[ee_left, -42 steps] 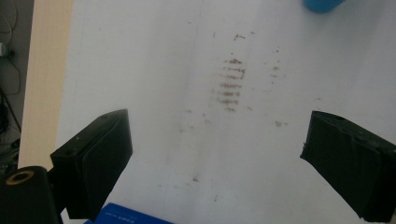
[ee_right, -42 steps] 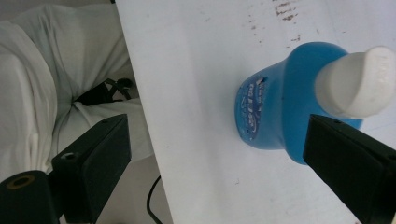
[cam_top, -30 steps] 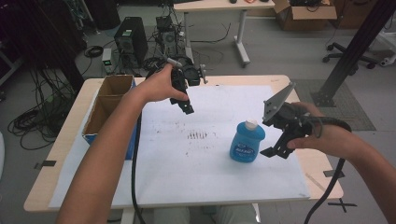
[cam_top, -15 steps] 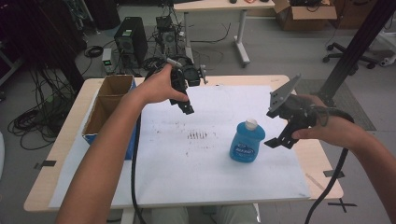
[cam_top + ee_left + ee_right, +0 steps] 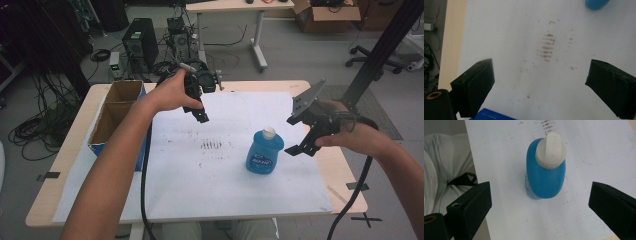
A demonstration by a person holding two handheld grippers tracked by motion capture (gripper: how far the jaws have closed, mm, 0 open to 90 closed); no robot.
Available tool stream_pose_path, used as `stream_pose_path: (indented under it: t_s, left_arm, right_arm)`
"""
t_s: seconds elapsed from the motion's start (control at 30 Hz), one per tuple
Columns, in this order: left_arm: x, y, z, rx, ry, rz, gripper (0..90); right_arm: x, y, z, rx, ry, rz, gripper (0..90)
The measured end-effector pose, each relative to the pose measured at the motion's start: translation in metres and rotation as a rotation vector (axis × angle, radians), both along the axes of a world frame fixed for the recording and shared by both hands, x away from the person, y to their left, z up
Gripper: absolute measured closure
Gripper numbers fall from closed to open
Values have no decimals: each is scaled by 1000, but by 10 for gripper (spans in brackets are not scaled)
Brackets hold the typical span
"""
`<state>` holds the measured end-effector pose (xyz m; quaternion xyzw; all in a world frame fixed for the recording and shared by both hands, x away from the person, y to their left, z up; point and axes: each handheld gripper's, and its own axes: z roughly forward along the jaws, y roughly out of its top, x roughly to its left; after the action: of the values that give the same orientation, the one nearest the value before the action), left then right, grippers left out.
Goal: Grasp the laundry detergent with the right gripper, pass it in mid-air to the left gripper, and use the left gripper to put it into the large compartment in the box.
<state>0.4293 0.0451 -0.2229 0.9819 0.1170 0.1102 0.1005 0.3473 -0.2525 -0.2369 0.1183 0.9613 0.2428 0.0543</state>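
Observation:
A blue bottle [image 5: 265, 152] with a white cap stands upright on the white sheet [image 5: 210, 185], right of the table's middle. My right gripper [image 5: 301, 148] hovers just to its right, open, with nothing between its jaws. In the right gripper view the bottle [image 5: 545, 176] stands ahead of the gripper [image 5: 540, 205], between the wide-apart jaws but not touched by them. My left gripper [image 5: 201, 114] is held above the far left part of the sheet, open and empty. In the left gripper view the gripper [image 5: 541, 85] looks down on smudged paper, with the bottle's base [image 5: 596, 3] at the top edge.
An open cardboard box [image 5: 117, 112] with a blue side [image 5: 496, 116] sits at the table's left edge. Dark smudges [image 5: 212, 145] mark the sheet's middle. Cables trail from both grippers over the near edge. Beyond the table are computers, wires and another desk.
My right gripper has drawn back a little to the right of the bottle, which stays where it was. The left gripper has barely moved.

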Motion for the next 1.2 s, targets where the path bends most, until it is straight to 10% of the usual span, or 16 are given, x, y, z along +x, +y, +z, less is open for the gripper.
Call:
stream_pose_path:
  t_s: [1.2]
  left_arm:
    - [-1, -2, -2, 8, -10, -5, 80]
  right_arm:
    - [15, -24, -59, 233, -3, 26, 37]
